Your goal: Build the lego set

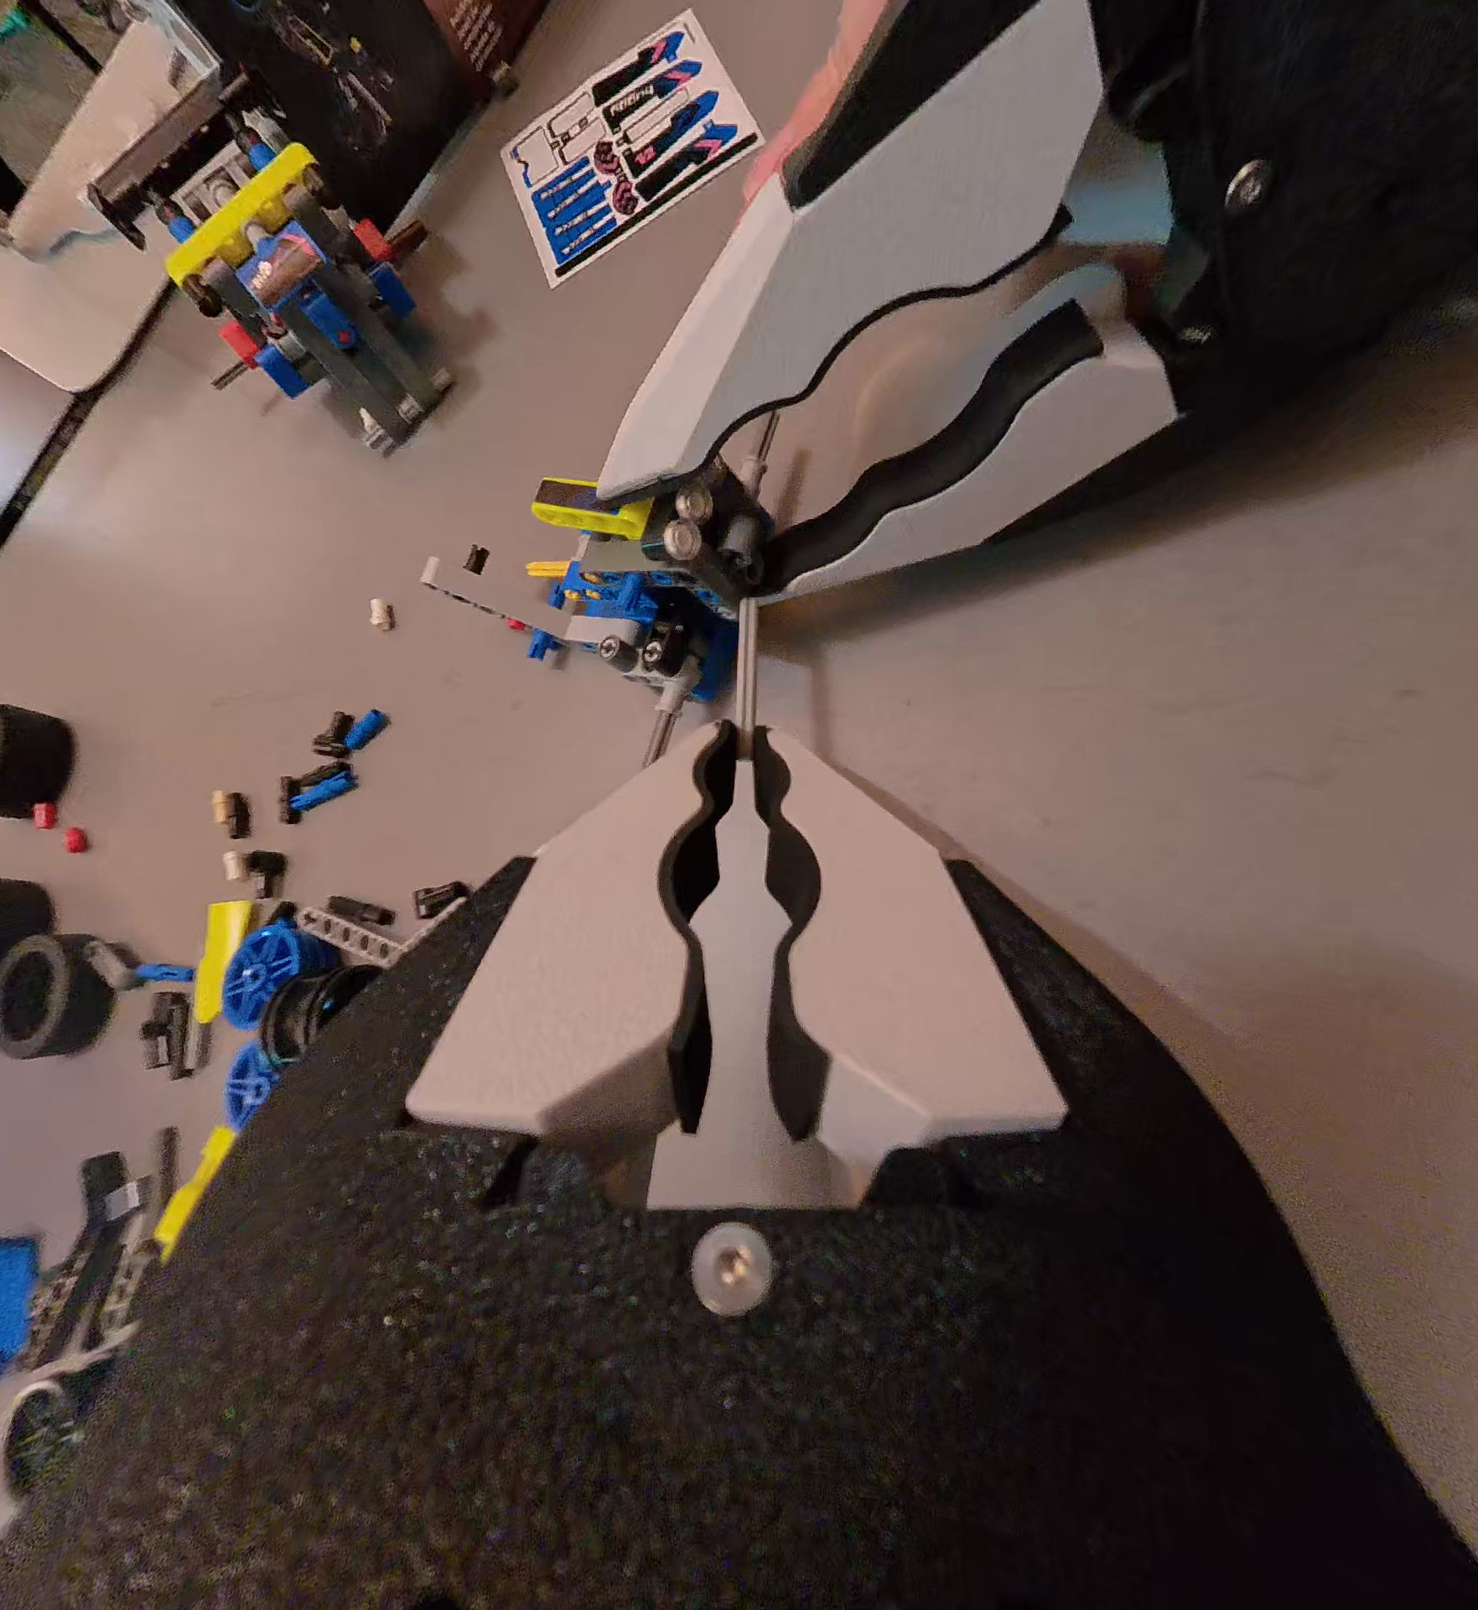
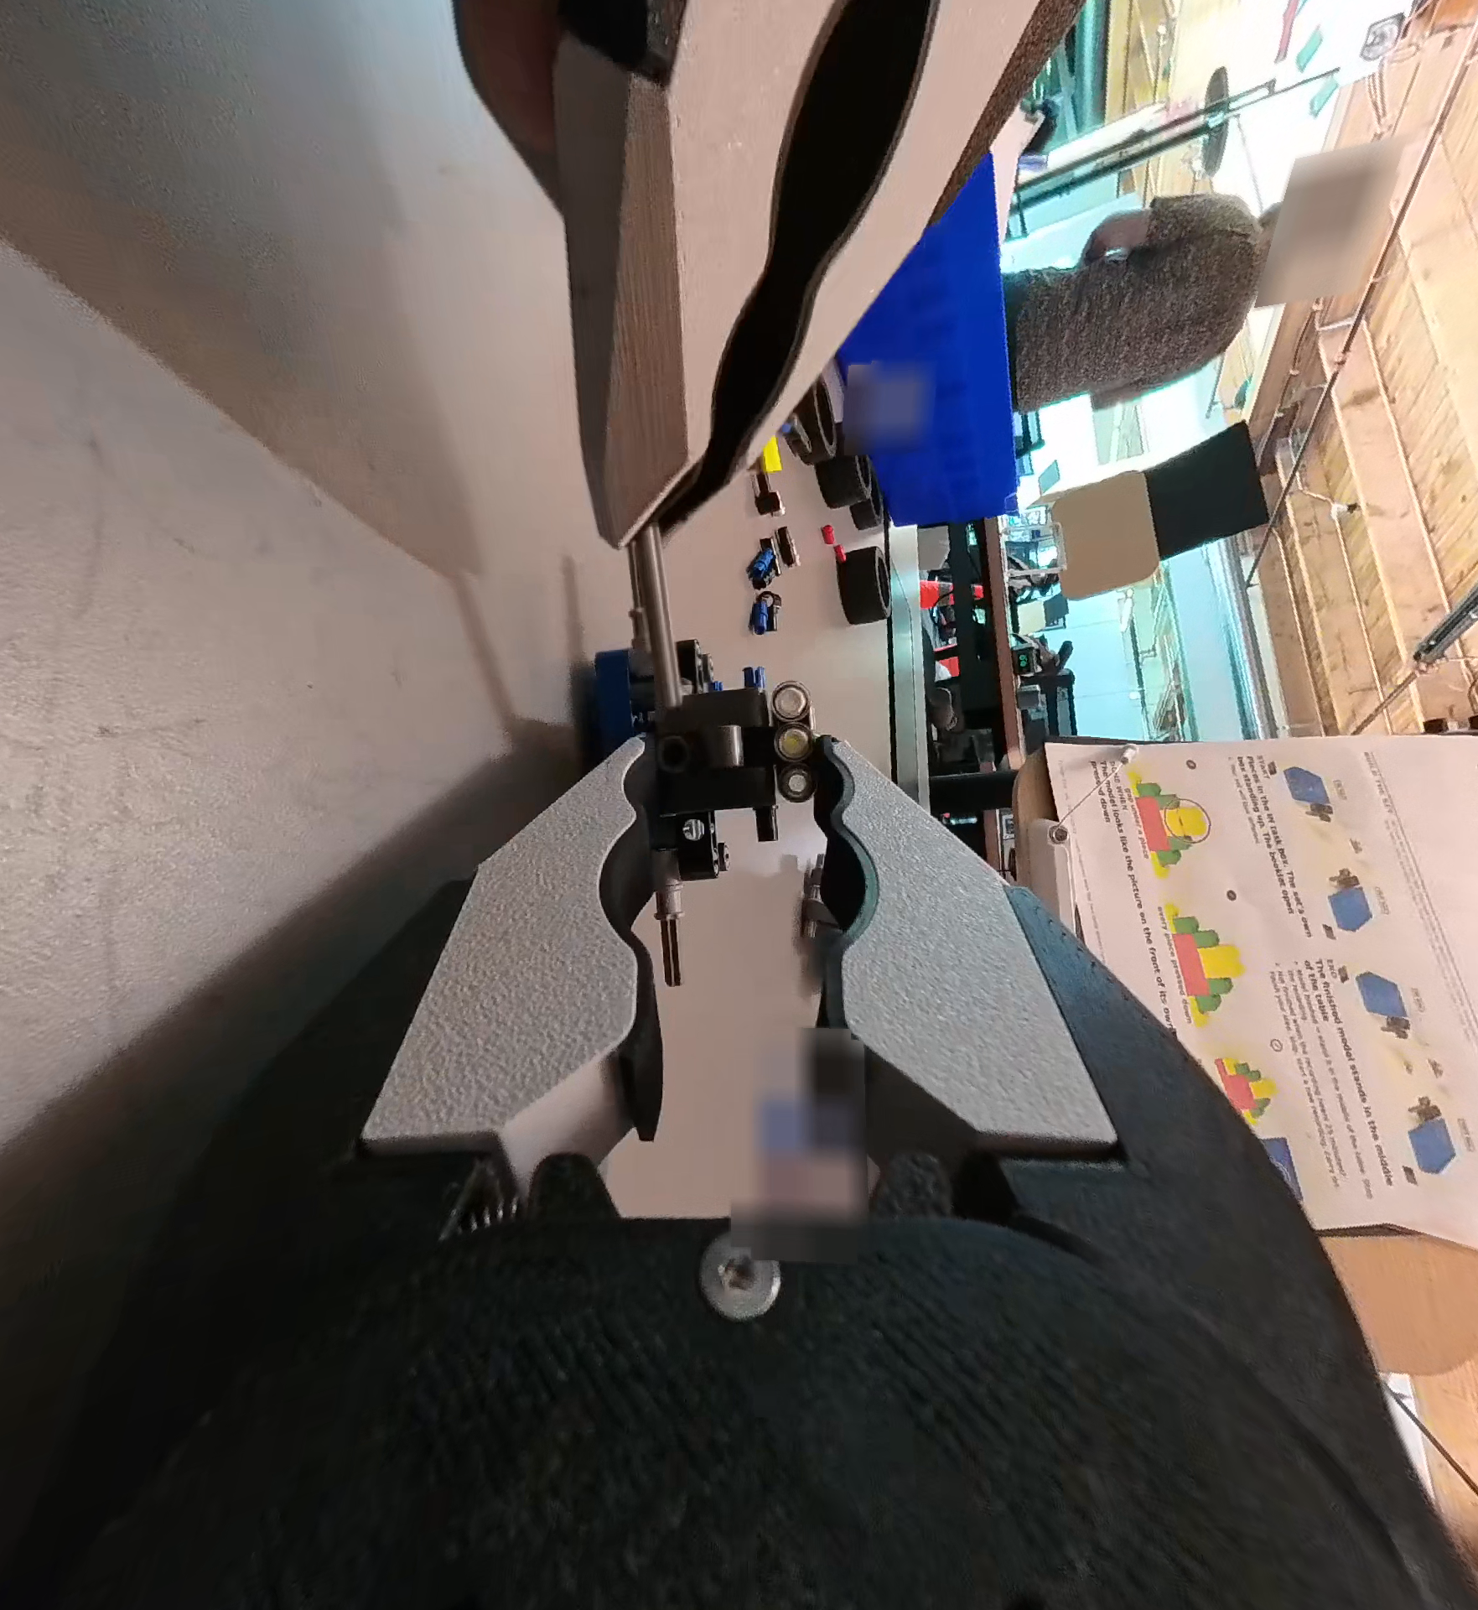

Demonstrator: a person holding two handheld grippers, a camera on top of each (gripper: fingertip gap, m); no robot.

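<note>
The left gripper is closed to a sliver on the near end of a thin grey axle, its tips pinching the rod. The axle's far end runs straight ahead into a small brick assembly, which sits between the fingers of the right gripper. That gripper is partly closed, with both pads against the assembly's black block.

Judging by how things lie, the build looks only partly done. The axle is entered into the assembly (how deep cannot be told). A bigger yellow-and-blue chassis stands apart, far ahead and to the left of the left gripper. Loose on the tabletop to that gripper's left lie tyres, blue wheel hubs, pins and beams. Ahead lies a sticker sheet with many stickers on it.
</note>
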